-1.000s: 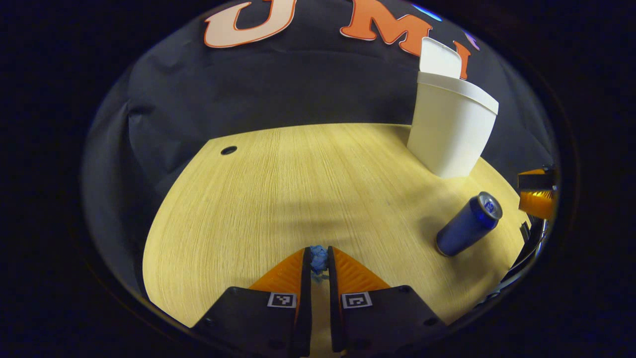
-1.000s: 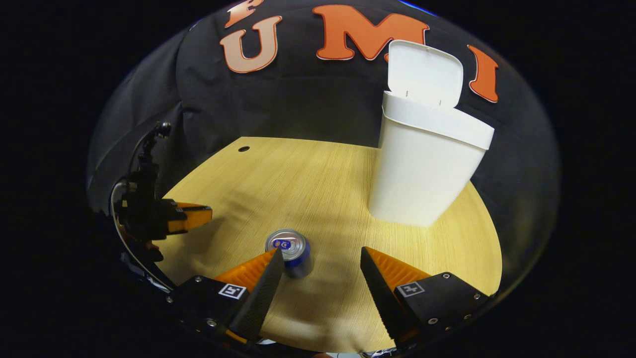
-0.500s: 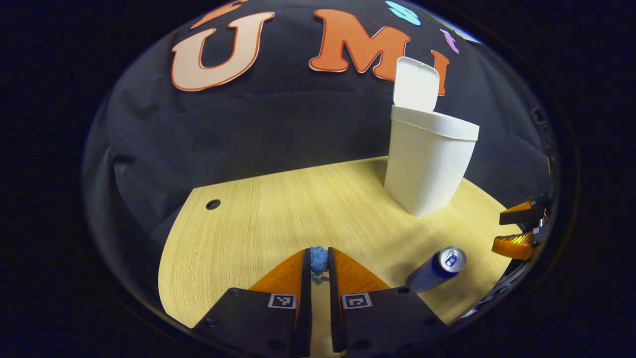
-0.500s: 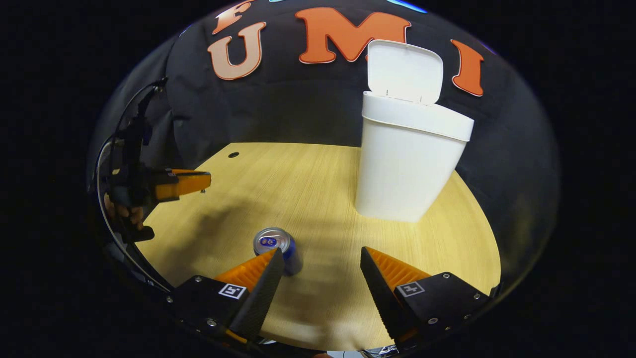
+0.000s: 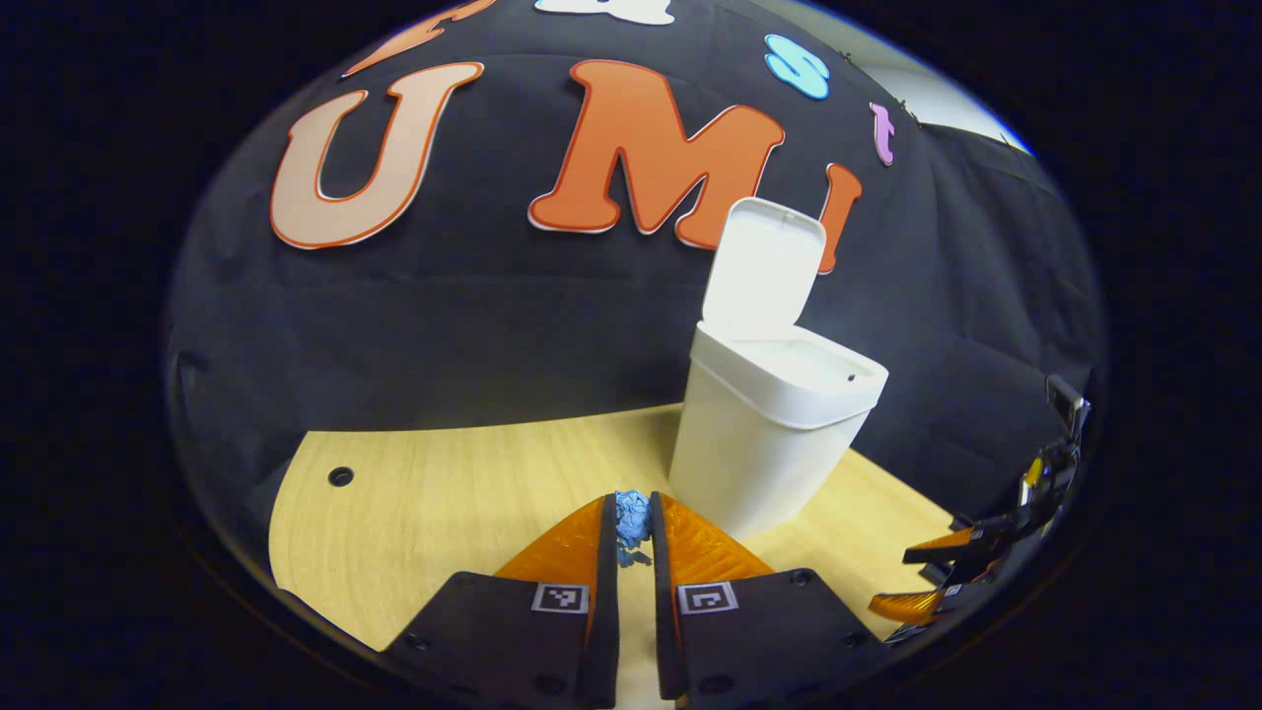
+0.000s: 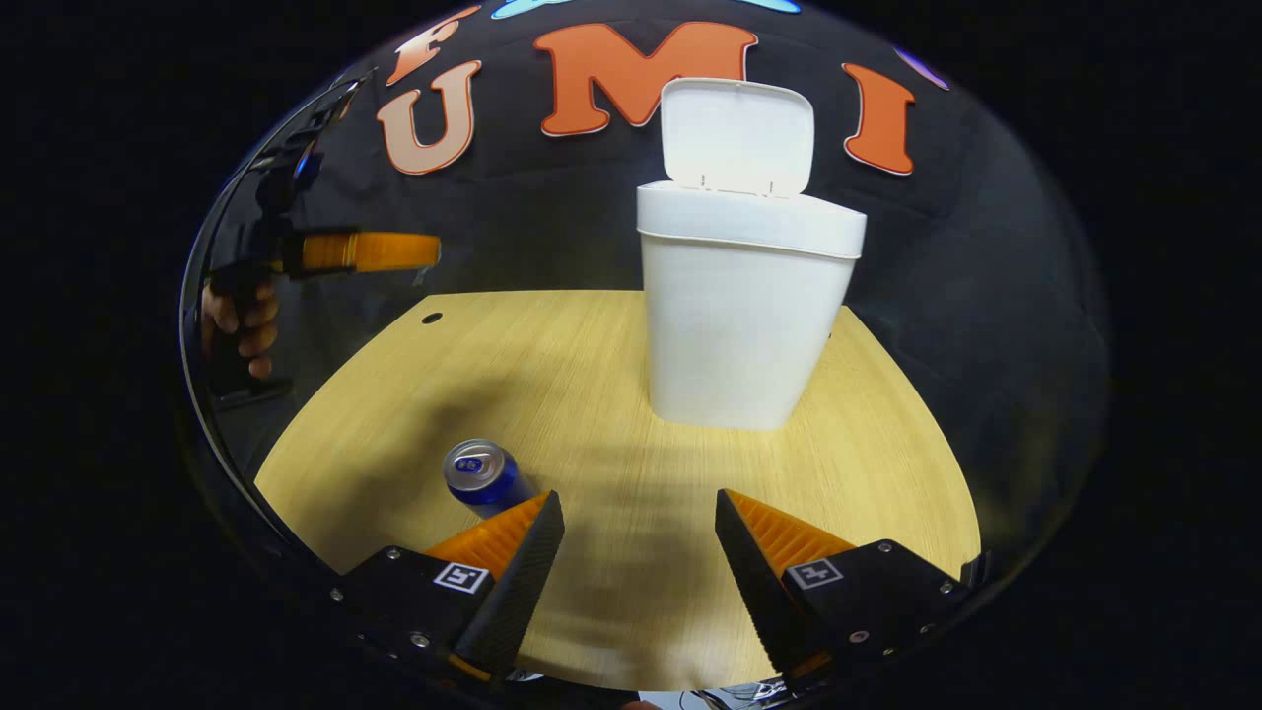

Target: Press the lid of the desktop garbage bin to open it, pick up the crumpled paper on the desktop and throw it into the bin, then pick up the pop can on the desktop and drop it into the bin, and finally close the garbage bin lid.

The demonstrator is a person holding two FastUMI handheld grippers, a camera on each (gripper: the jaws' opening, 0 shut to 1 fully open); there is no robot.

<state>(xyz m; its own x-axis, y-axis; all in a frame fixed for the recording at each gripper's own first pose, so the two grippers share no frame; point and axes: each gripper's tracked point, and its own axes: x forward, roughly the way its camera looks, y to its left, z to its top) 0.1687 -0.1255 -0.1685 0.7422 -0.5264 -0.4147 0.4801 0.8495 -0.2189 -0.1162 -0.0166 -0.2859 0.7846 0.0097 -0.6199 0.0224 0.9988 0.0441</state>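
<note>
Since the earlier frame, the left gripper is rising above the tabletop and nearing the bin, now at 1 o'clock in the left gripper view. It is clamping the crumpled paper between its fingers. The lid is standing open, so the first step is done. The right gripper is waiting, spread wide and empty, with the pop can upright at its 10 o'clock. Dropping the paper, binning the can and closing the lid are remaining.

left gripper fingers nearly closed, raised above the table; right gripper fingers spread wide.
</note>
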